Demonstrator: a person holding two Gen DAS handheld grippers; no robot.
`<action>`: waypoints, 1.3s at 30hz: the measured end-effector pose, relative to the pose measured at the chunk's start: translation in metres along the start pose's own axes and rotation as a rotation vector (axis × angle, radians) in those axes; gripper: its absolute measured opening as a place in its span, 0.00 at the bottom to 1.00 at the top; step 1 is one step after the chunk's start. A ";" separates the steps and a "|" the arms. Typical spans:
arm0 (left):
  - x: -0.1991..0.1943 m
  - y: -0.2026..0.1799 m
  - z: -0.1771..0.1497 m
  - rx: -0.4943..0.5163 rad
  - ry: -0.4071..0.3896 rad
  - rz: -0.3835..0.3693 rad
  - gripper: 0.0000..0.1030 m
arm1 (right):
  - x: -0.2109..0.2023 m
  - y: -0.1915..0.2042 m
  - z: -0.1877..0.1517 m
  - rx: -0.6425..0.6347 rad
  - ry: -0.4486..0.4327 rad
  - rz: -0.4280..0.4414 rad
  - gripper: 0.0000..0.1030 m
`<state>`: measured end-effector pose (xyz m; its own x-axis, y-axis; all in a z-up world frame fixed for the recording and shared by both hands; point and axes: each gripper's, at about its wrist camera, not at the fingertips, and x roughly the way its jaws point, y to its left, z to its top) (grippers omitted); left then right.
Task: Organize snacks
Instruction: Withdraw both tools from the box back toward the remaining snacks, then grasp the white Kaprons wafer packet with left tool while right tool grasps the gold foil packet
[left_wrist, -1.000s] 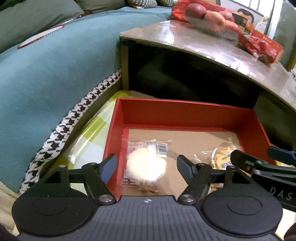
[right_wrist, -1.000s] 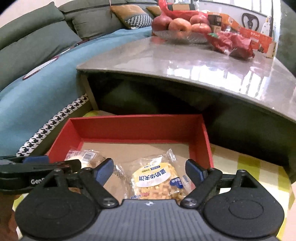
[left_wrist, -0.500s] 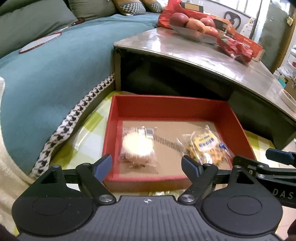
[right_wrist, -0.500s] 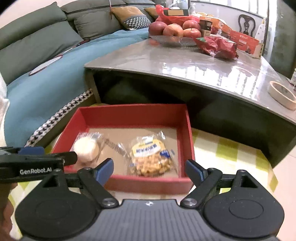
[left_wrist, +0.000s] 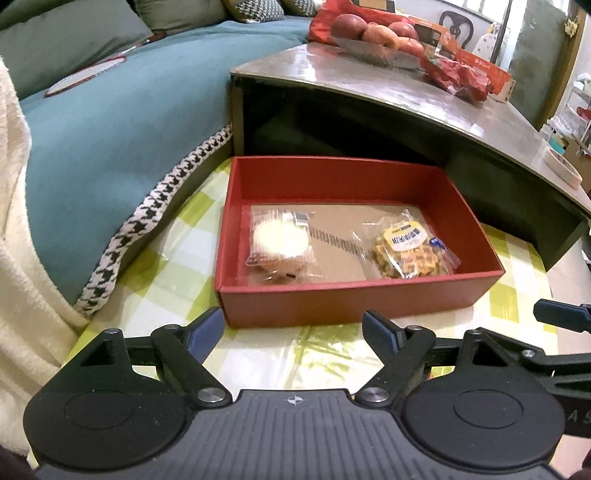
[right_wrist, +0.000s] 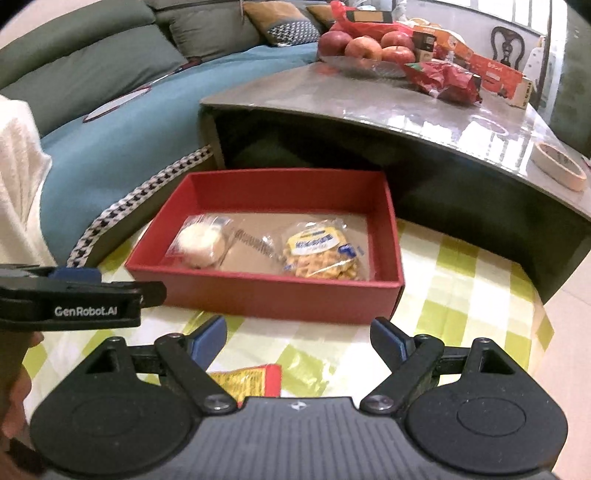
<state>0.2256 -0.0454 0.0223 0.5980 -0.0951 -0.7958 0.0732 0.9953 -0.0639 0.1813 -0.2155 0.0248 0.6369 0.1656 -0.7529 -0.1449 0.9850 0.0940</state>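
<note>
Both hand-held grippers, left (left_wrist: 291, 328) and right (right_wrist: 299, 338), backed off red box (left_wrist: 332, 299), jaws apart, empty, beside table (right_wrist: 369, 96).

My left gripper (left_wrist: 291, 326) and right gripper (right_wrist: 297, 334) look alike: black plastic bodies with ribbed grey tops, round black discs at each side, silver screws at the pivots and blue pads (right_wrist: 207, 338) on the fingertips. One arm reads "GenRobot.AI". My sleeve (left_wrist: 14, 206) is fluffy cream.
</note>
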 end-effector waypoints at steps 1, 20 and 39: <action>-0.001 0.000 -0.002 0.002 0.002 -0.001 0.84 | -0.001 0.002 -0.002 -0.004 0.002 0.003 0.88; -0.023 0.049 -0.077 0.024 0.157 0.039 0.84 | -0.016 0.033 -0.055 -0.084 0.107 0.083 0.88; 0.003 0.066 -0.120 0.024 0.317 -0.004 0.82 | -0.020 0.058 -0.081 -0.088 0.182 0.137 0.88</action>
<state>0.1364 0.0228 -0.0572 0.3191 -0.0846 -0.9439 0.0959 0.9938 -0.0567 0.0986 -0.1653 -0.0072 0.4611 0.2778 -0.8427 -0.2912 0.9445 0.1520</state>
